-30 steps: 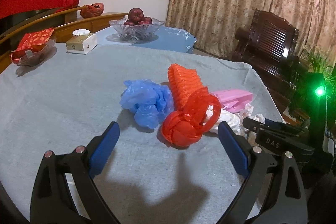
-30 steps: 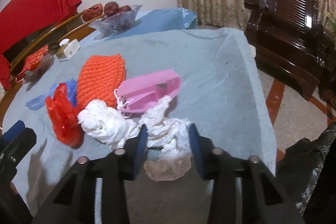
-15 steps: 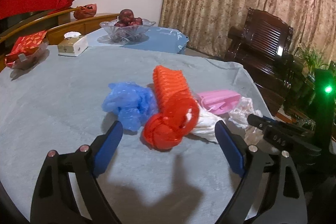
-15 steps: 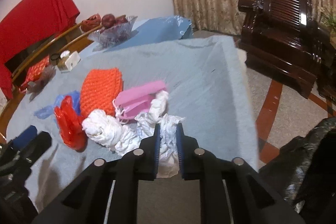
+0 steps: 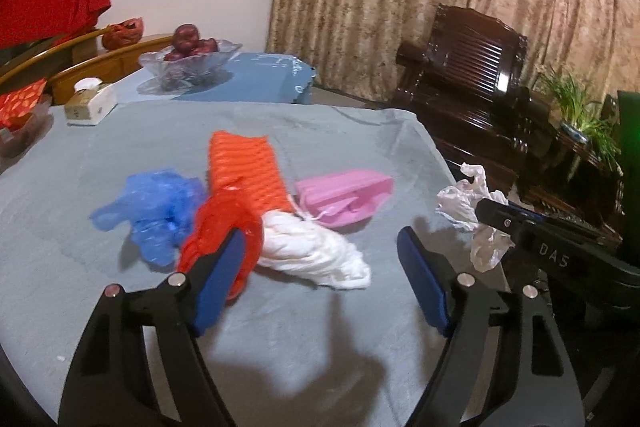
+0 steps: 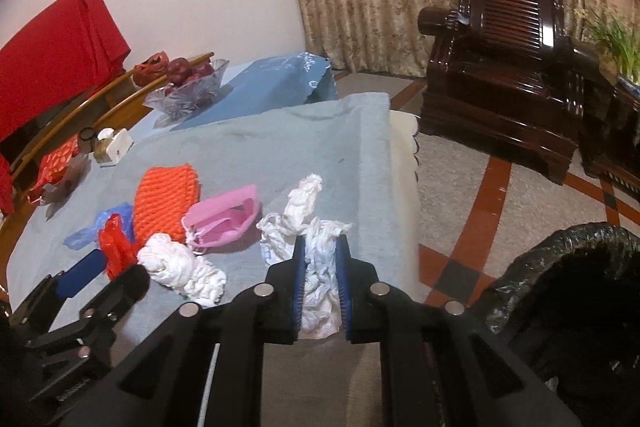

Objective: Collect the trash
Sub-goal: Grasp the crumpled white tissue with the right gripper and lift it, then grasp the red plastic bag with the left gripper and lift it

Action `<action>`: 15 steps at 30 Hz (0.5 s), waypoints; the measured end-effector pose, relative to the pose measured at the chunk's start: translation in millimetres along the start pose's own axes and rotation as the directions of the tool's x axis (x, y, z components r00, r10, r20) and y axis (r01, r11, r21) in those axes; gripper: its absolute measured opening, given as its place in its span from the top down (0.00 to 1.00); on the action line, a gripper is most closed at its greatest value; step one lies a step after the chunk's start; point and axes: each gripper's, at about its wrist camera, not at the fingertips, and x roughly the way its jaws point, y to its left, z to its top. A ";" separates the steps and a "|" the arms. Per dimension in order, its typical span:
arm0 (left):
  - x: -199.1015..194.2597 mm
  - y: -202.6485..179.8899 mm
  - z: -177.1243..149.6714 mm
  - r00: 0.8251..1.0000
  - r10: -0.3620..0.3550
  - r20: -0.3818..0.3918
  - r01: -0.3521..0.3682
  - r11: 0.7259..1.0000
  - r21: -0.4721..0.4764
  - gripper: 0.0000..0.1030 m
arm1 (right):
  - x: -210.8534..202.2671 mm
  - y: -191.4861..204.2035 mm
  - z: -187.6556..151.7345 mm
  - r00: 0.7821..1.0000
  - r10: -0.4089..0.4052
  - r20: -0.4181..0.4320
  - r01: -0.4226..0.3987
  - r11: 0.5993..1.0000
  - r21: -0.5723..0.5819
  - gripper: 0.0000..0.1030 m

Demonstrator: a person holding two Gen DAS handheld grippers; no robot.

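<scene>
White crumpled plastic (image 6: pixel 320 267) pinched in right fingers (image 6: pixel 320 289) past table edge (image 6: pixel 402 187); left fingers (image 5: pixel 320 279) closing, empty.

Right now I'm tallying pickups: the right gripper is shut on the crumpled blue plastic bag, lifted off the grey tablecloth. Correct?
Not quite: the right gripper is shut on the crumpled white plastic bag, as the right wrist view shows. The crumpled blue plastic bag lies on the grey tablecloth.

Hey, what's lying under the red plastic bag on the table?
The red plastic bag overlaps the near end of the orange foam net and the edge of the blue plastic bag. Whatever lies directly beneath it is covered, so I can't tell.
</scene>
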 end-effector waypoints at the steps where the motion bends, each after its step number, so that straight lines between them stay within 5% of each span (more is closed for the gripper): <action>1: 2.9 -2.5 0.5 1.000 0.000 -0.001 0.000 1.000 0.004 0.28 | 0.6 -1.5 -0.3 1.000 -0.001 -0.001 0.001 1.000 0.003 0.86; 15: 45.2 -2.5 2.2 0.990 0.058 -0.125 -0.056 0.998 0.014 0.29 | 5.4 -3.6 -1.6 1.000 0.011 0.001 -0.011 1.000 0.007 0.86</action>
